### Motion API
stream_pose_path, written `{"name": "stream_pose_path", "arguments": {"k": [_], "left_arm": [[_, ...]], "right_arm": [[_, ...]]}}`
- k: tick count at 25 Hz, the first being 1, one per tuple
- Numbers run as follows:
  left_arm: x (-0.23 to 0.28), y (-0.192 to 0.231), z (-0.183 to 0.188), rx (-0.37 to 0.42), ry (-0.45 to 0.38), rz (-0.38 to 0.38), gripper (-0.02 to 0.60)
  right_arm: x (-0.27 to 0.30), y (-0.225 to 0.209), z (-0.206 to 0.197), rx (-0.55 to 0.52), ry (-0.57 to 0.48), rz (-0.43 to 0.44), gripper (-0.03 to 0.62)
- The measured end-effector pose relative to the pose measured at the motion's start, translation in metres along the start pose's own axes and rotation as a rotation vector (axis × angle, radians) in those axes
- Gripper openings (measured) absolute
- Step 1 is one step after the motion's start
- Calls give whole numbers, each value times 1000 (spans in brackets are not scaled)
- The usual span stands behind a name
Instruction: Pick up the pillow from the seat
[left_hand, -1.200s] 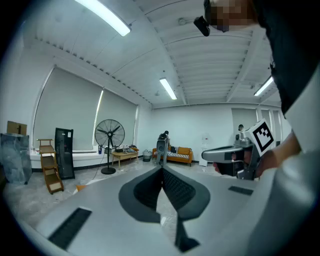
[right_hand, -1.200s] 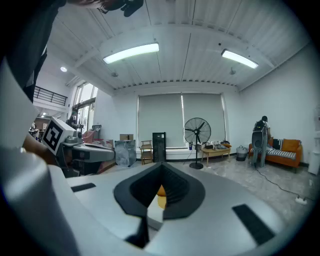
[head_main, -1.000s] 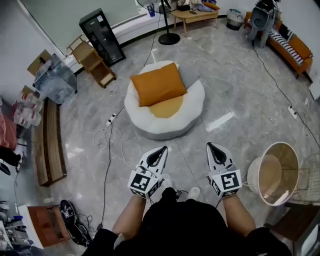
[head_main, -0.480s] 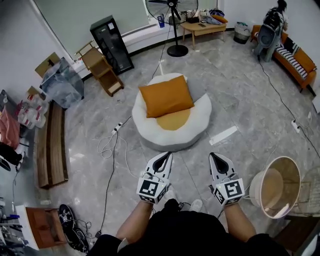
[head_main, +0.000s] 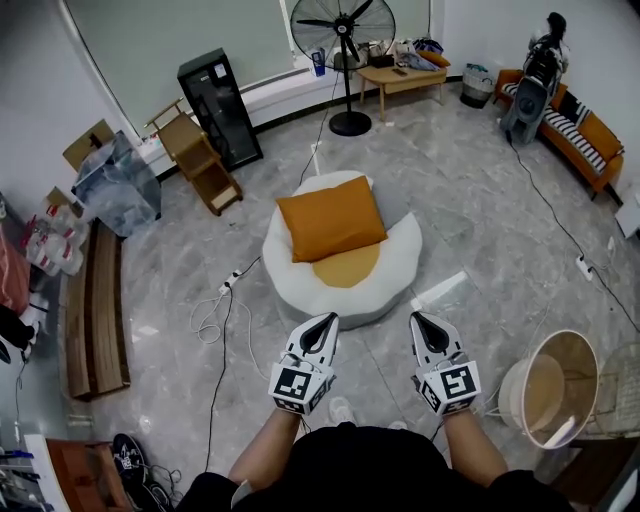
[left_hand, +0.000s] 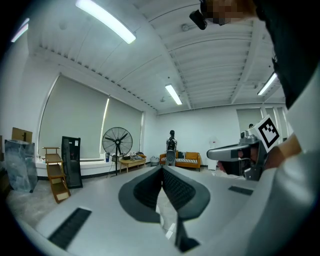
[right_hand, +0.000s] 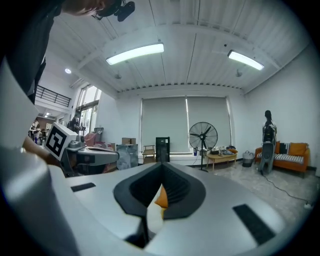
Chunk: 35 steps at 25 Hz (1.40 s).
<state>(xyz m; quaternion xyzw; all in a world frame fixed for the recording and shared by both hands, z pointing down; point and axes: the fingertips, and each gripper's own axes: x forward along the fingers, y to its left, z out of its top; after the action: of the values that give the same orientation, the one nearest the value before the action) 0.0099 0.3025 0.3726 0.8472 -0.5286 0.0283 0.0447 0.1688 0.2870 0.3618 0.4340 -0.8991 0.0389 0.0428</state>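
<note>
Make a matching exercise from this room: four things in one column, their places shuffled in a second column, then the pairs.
1. pillow
2. fan
3. tub
4. sofa

A. along the right wall
B. on the white seat
C. next to the wooden table
D. on the floor, right of the right gripper

Pairs: 1-B, 2-C, 3-D, 4-A
</note>
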Motion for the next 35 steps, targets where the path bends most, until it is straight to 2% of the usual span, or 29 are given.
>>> {"name": "stream_pose_path", "arguments": {"k": [9,13,21,25,29,35], "left_arm": [[7,51,6,18,-10,-19,12],[20,60,3,13,1,-21,12],[78,72,0,44,22,-9,11],[113,82,1,41,36,27,11],[146,84,8,33,29,58,11],[188,81,4,34,55,103,11]], "right_arm": [[41,14,22,-18,-53,-27,6],[57,3,22,-15,-57,-26,6],[99,-49,19,9,-59,-12,6],[121,-85,21,43,-65,1,6],[141,-118,28,25,-71,22,6],[164,-164,19,46,-53,69,6]]}}
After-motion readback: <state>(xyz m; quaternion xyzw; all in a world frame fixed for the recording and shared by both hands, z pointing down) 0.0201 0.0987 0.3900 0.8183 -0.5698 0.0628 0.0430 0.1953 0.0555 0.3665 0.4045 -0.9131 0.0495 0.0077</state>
